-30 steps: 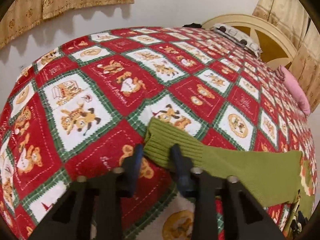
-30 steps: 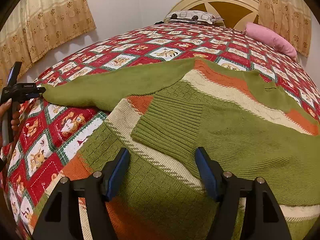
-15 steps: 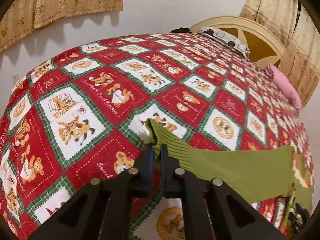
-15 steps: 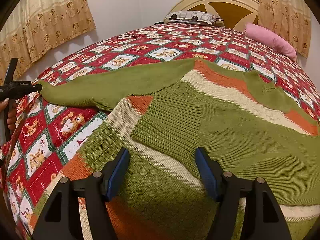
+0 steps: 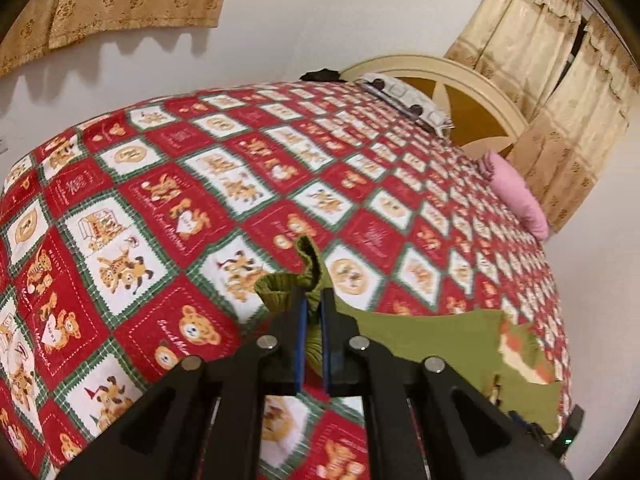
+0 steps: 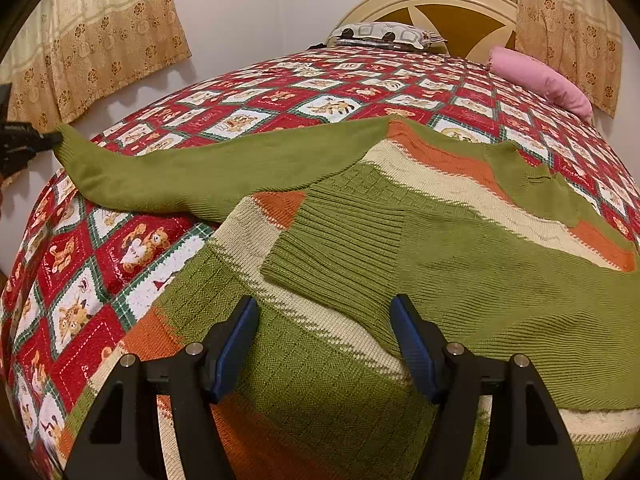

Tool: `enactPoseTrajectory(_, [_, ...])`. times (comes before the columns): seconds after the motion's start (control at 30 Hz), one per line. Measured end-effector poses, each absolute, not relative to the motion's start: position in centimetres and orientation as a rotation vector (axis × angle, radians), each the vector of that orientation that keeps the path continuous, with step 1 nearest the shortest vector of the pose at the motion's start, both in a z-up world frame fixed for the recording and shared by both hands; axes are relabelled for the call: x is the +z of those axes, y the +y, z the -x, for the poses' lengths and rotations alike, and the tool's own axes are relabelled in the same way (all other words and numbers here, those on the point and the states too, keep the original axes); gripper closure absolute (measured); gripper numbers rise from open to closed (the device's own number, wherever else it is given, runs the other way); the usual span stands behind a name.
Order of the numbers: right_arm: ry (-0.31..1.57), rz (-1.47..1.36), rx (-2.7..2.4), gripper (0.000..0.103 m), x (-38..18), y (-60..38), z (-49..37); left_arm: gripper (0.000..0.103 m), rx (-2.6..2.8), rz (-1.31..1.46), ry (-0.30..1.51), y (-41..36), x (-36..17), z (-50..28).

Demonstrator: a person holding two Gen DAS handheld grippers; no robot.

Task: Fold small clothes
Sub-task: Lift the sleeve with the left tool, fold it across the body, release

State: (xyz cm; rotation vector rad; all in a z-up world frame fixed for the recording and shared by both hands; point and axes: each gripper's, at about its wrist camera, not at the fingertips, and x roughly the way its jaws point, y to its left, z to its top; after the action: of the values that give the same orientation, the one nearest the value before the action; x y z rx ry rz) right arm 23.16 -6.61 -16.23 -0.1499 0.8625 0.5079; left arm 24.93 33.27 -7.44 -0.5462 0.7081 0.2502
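A green knit sweater with orange and cream stripes lies spread on the bed. One sleeve is folded across its body, with the ribbed cuff lying just ahead of my right gripper, which stands open above the sweater's body. The other sleeve stretches out to the left, its end lifted off the quilt. My left gripper is shut on that sleeve's ribbed cuff, which bunches up above the pads. In the right wrist view the left gripper shows at the far left edge.
The bed is covered by a red, white and green quilt with bear pictures. A pink pillow and a patterned pillow lie by the cream headboard. Curtains hang on the wall behind the bed.
The left gripper's jaws shut on the sleeve cuff, then rose, lifting the sleeve end off the quilt. The right gripper stayed still.
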Motion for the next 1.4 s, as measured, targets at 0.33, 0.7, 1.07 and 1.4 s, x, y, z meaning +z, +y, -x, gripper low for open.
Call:
enactPoseTrajectory(0.33, [0.896,0.152,0.512,0.030,-15.1,-7.3,-23.9,0.097,0.132,0.526,0.675,28.6,-3.2,-24.8])
enactPoseTrajectory(0.7, [0.950,-0.007,0.483,0.029,-12.3,-14.2,-20.6,0.097,0.034,0.482,0.634,23.6,0.3,-24.9])
enactPoseTrajectory(1.07, [0.921,0.014,0.482,0.028,-11.6,-19.1,-14.3,0.097,-0.070,0.496,0.631,16.9,2.6,-26.9])
enactPoseTrajectory(1.4, [0.896,-0.060,0.457,0.028,-12.2,-22.9,-11.2,0.097,-0.171,0.474,0.605,8.8,5.1,-29.4])
